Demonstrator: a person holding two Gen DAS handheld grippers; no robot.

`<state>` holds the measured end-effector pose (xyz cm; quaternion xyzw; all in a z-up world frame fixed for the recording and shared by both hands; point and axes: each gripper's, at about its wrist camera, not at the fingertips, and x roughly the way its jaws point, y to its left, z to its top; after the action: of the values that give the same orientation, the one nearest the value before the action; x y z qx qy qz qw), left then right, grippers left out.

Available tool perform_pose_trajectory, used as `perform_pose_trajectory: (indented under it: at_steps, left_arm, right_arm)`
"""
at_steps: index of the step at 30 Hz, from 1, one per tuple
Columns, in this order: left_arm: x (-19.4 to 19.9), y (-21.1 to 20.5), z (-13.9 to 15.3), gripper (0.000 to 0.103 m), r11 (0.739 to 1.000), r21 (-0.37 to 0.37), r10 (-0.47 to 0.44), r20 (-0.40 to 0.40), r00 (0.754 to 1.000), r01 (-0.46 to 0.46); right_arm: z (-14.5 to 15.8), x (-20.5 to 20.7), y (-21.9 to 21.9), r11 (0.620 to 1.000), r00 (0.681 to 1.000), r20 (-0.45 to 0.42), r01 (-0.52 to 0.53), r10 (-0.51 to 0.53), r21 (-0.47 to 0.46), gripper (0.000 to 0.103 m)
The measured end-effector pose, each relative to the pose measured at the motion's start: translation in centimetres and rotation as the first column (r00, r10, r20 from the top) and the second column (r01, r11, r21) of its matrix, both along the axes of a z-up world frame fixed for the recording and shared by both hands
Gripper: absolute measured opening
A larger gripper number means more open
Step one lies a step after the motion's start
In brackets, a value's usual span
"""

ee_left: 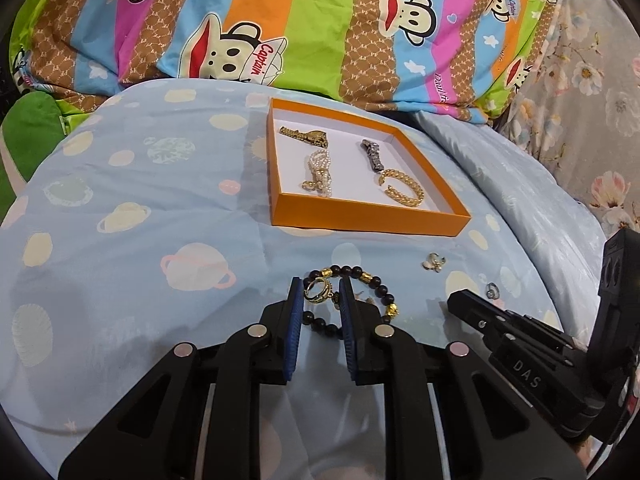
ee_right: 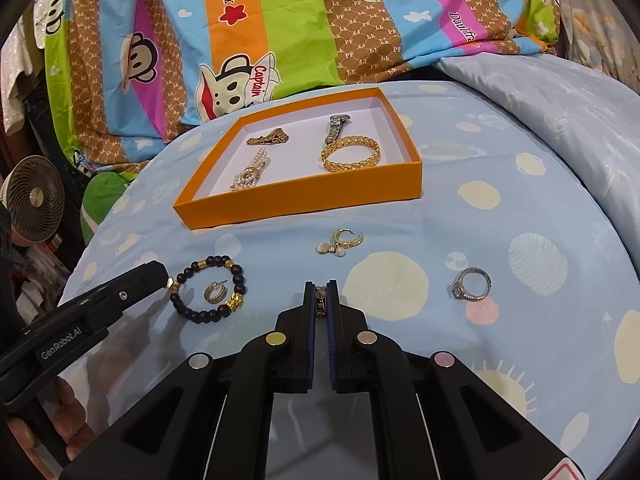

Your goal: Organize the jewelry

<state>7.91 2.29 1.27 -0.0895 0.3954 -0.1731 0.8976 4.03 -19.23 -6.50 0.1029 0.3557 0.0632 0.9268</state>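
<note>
My left gripper is shut on a gold ring, just above a black-and-gold bead bracelet lying on the blue bedspread. In the right wrist view, a gold hoop earring lies inside that bracelet, and the left gripper reaches its left edge. My right gripper is shut on a small thin piece of jewellery, seen edge-on. The orange box holds a gold bangle, a pearl bracelet, a silver watch and a gold chain piece.
A pearl earring and a silver ring lie loose on the bedspread, in front of the box. A striped cartoon quilt is bunched up behind the box. A small fan stands off the bed's left side.
</note>
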Motion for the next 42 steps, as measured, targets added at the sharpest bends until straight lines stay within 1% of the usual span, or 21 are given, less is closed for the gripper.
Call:
perform_pose_trajectory:
  at_steps: [3,5,7,10,13,16,18,22,25,27,29,32,35,40,42]
  left_arm:
    - [-0.6,-0.2,0.2,0.017,1.0,0.006,-0.01,0.009,1.0,0.01]
    - [-1.0,-0.4,0.1,0.017,1.0,0.011,-0.016,0.01,1.0,0.016]
    - [-1.2,-0.5,0.0,0.017,1.0,0.015,-0.02,0.008,1.0,0.019]
    - [-1.7,-0.5,-0.1,0.017,1.0,0.016,-0.024,0.012,1.0,0.024]
    - [-2.1,-0.6,-0.1,0.017,0.999,0.009,-0.033,0.011,0.999,0.033]
    - [-2.6,-1.1,-0.6,0.017,0.999,0.005,-0.05,0.005,0.999,0.05]
    - [-2.8,-1.4,-0.8,0.017,0.998,0.004,-0.06,-0.001,0.998,0.06]
    - [-3.1,-1.8,-0.9,0.018,0.998,0.007,-0.066,0.001,0.998,0.066]
    - [-3.0,-1.6,-1.1,0.018,0.998,0.003,-0.062,-0.008,0.998,0.062]
    - [-2.9,-1.5,-1.1,0.018,0.998,0.0,-0.057,-0.012,0.998,0.057]
    - [-2.8,-1.3,-1.2,0.018,0.999,-0.009,-0.051,-0.017,0.999,0.051]
    - [-2.7,-1.0,-1.3,0.018,0.999,-0.024,-0.043,-0.023,0.999,0.042]
    - [-2.6,-0.9,-1.4,0.018,0.999,-0.034,-0.043,-0.031,0.999,0.042]
    - [-2.5,-0.9,-1.4,0.018,0.998,-0.04,-0.048,-0.035,0.998,0.046]
    - [-2.4,-0.9,-1.4,0.018,0.998,-0.04,-0.047,-0.036,0.998,0.046]
  right_arm:
    - [-0.1,-0.2,-0.2,1.0,1.0,-0.008,0.005,-0.005,0.004,0.006]
    - [0.0,-0.5,-0.7,1.0,1.0,0.004,0.021,-0.021,0.009,0.018]
    - [0.2,-1.0,-1.3,0.999,0.999,0.017,0.042,-0.042,0.004,0.023]
    - [0.4,-2.2,-2.7,0.996,0.996,0.028,0.083,-0.083,-0.006,0.023]
    - [0.0,-3.1,-4.8,0.991,0.991,0.016,0.136,-0.136,0.003,0.024]
    - [-0.3,-3.2,-6.5,0.985,0.986,-0.004,0.168,-0.168,0.026,0.024]
    - [-0.3,-3.0,-6.9,0.984,0.985,0.0,0.175,-0.175,0.022,0.024]
    - [0.5,-2.1,-6.0,0.989,0.989,0.022,0.146,-0.146,0.013,0.024]
    - [0.9,-0.4,-4.4,0.995,0.995,0.031,0.099,-0.099,-0.004,0.024]
    - [0.9,0.8,-3.2,0.997,0.997,0.027,0.077,-0.076,-0.023,0.028]
    - [0.7,1.8,-2.5,0.997,0.997,0.021,0.068,-0.068,-0.032,0.036]
    - [0.6,3.0,-1.5,0.999,0.999,0.008,0.043,-0.043,-0.029,0.037]
    - [0.5,3.9,-0.8,0.998,0.999,-0.012,0.034,-0.035,-0.047,0.037]
    - [0.2,4.7,-0.5,0.998,0.999,-0.033,0.042,-0.044,-0.051,0.037]
    - [0.1,4.9,-0.5,0.997,0.998,-0.042,0.044,-0.046,-0.055,0.036]
